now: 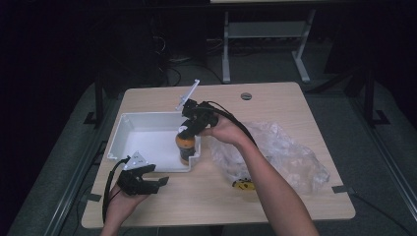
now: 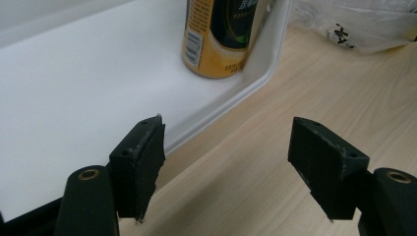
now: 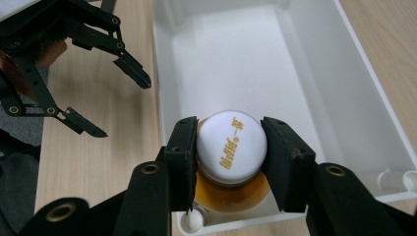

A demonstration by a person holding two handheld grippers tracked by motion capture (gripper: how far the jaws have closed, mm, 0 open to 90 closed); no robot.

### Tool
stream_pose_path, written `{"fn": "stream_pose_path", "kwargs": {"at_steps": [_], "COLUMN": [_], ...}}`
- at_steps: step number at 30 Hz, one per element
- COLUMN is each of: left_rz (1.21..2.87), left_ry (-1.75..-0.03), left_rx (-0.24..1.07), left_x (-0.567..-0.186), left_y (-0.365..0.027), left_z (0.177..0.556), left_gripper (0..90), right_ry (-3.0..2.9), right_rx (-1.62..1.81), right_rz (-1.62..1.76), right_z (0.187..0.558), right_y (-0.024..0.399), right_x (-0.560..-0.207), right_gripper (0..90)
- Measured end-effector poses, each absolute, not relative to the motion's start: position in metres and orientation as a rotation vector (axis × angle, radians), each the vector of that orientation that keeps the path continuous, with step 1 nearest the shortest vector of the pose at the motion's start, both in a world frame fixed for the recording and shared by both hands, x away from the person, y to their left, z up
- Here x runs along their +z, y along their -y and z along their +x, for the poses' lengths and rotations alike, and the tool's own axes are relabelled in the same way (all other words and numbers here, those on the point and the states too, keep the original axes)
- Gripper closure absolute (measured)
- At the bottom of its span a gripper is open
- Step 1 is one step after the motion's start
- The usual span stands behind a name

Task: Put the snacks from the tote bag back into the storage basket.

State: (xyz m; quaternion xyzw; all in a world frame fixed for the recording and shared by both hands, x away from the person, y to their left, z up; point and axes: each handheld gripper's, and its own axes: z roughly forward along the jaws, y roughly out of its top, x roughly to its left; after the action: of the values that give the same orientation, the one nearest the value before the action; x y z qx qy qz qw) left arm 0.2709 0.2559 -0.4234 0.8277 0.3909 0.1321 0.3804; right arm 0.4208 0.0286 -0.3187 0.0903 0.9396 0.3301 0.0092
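**Bottle set into the white bin**

The white plastic bin (image 1: 142,135) sits on the wooden table (image 1: 275,98); the orange bottle (image 1: 186,147) stands upright in its near right corner; it looks rigid, smooth, probably slippery, best held at its white cap (image 3: 231,145); the right gripper (image 3: 231,147) clamps that cap; the left gripper (image 2: 226,162) rests with jaws apart, holding nothing.

Right tool (image 3: 231,147) points down, jaws clamped shut on something; left tool (image 2: 246,167) held low, jaws spread wide.
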Motion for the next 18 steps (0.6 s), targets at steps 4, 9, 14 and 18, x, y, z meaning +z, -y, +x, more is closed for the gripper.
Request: {"fn": "stream_pose_path", "kwargs": {"at_steps": [4,9,14,18], "left_rz": [2.121,2.122,2.126,2.116], "left_ry": [-0.994,-0.988,-0.991,-0.995], "left_rx": [0.341,0.343,0.339,0.331], "left_x": [-0.423,-0.423,-0.423,-0.424], "left_y": [-0.257,-0.256,-0.256,-0.254], "left_z": [0.271,0.272,0.272,0.273], "left_gripper": [29.3,29.2,29.0,28.9], "right_ry": [-2.944,-2.976,-2.966,-2.973], "right_rx": [1.039,1.056,1.107,1.121], "right_rz": [0.294,0.332,0.372,0.409], "right_z": [0.422,0.424,0.424,0.424], "right_y": [-0.028,-0.023,-0.013,-0.009], "right_x": [-0.319,-0.320,-0.317,-0.317], "right_gripper": [55.4,44.1,37.7,32.9]}}
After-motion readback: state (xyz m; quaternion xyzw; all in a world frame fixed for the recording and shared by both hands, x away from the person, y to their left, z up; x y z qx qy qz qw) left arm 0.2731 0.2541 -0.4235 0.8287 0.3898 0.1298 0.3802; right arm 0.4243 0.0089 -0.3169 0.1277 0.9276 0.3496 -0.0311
